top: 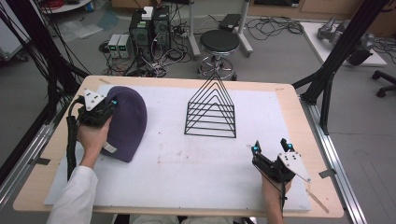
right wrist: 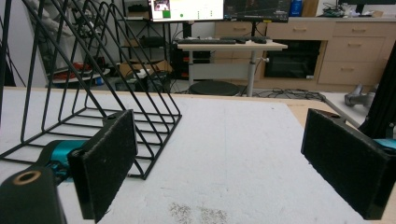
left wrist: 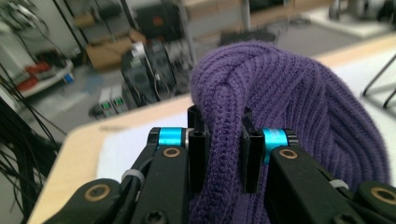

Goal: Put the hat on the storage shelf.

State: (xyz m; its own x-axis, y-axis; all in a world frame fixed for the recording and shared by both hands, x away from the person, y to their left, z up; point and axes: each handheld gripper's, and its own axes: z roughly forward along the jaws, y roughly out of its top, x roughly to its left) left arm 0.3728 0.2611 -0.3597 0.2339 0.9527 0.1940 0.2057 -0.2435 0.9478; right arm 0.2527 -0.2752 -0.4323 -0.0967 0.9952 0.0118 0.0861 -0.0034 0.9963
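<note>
At the left side of the table (top: 299, 121), a purple knitted hat (top: 125, 122) is gripped by the left gripper (top: 111, 103), whose jaws are clamped on a thick fold of the ribbed knit, as is seen close up in the left gripper view, where the hat (left wrist: 299, 121) bulges between and above the black jaws. Part of the hat is draped over the white mat (top: 196, 163) that covers the tabletop, with a small pale label visible near its lower edge. Well apart, near the right front corner, the right gripper (top: 272, 148) is held low over the mat with its jaws spread wide and nothing between them; in the right gripper view the padded fingers (right wrist: 109, 163) are seen apart, with a black wire rack (right wrist: 93, 93) just beyond. The rack (top: 211, 108) is placed upright near the middle of the table.

The hat is judged to be light, soft and floppy, so it can be expected to sag and fold wherever it is not supported. Slipping is thought unlikely, since the ribbed wool is easily bitten by the pads. A bunched fold or the thick rim is considered the best place to take hold; a thin single layer may stretch or be pulled loose.
</note>
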